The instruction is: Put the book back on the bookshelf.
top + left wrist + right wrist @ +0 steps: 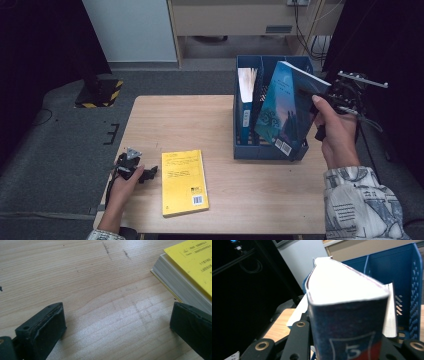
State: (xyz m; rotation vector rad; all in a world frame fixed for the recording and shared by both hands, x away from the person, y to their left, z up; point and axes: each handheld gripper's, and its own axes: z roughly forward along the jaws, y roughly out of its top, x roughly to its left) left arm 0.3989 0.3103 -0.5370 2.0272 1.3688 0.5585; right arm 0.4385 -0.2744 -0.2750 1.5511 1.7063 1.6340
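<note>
**Inspector:** Jaws of the right gripper (pixel 347 350) sit clamped on the blue book (pixel 348 322), spine toward the lens.

**Clerk:** Where is that book?

**Inspector:** Held tilted over the file rack (pixel 270 150), lower corner at the rack's front right (whether it touches the wall, I cannot tell). Not yet seated in a slot.

**Clerk:** What is already filed?

**Inspector:** One book (pixel 246 100) stands upright in the left compartment.

**Clerk:** And outstanding?

**Inspector:** Yellow book (pixel 184 182) lies flat on the table (pixel 165 120), well apart from the rack. Left gripper (pixel 142 175) rests just beside it, jaws spread, holding nothing.

**Clerk:** Assessment?

**Inspector:** Roughly midway, in my judgement: one filed, one in transit, one untouched.
</note>
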